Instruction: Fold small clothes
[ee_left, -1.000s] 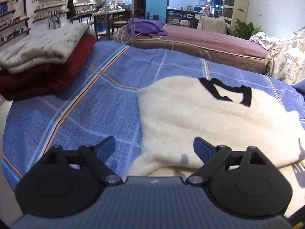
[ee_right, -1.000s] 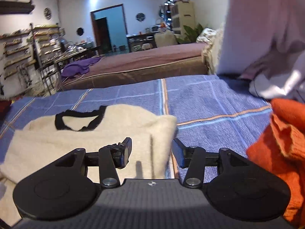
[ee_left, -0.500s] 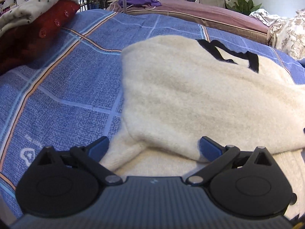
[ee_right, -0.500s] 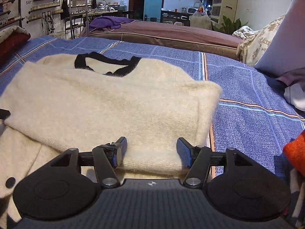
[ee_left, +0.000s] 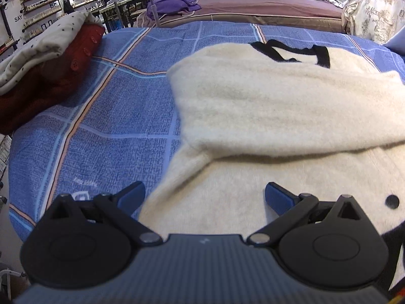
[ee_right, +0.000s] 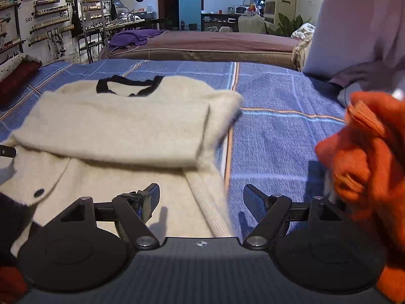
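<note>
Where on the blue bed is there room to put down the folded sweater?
Bare blue bedspread lies between the cream sweater and the red and white folded pile. Another bare patch sits between the sweater and the orange knit. It is crowded in the middle, where the sweater is spread, and at both ends by the other clothes.

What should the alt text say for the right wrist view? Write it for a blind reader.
A cream sweater with a black neckline lies partly folded on a blue plaid bedspread, the open right gripper over its near edge. Orange knitwear sits at right.
</note>
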Motion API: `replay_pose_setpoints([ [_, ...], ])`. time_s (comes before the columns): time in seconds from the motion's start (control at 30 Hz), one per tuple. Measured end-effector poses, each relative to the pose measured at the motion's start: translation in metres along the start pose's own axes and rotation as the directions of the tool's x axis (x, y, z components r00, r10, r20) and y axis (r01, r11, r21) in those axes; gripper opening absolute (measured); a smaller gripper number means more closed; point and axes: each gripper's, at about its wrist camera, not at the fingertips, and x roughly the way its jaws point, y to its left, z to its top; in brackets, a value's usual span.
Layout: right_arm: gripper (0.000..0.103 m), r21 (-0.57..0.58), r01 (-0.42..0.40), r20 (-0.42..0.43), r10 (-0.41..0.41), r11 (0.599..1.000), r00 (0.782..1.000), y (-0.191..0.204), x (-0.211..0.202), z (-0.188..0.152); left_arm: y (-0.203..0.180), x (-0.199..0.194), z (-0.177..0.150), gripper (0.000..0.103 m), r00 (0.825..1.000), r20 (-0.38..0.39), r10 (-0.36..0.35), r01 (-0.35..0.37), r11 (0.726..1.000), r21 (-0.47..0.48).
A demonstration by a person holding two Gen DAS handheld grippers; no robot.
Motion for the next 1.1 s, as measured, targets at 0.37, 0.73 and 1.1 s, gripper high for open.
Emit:
replay_pose_setpoints([
  [0.37,0.103,0.079,-0.027,-0.094,0.035,0.997,0.995,-0.021,-0.032,-0.061,0.051,-0.032,-0.073,0.103,0.994,-0.047,-0.095,0.086,0.983,-0.161],
  [0.73,0.103,0.080,-0.080,-0.070,0.086,0.994,0.994,-0.031,-0.041,-0.074,0.075,-0.037,-0.126,0.103,0.962,0.008,-0.272,0.257,0.900,-0.352],
  [1.1,0.103,0.093,-0.144,-0.061,0.150,0.985,0.987,-0.026,-0.042,-0.078,0.071,-0.037,-0.126,0.098,0.965,0.013,-0.261,0.250,0.908,-0.336],
])
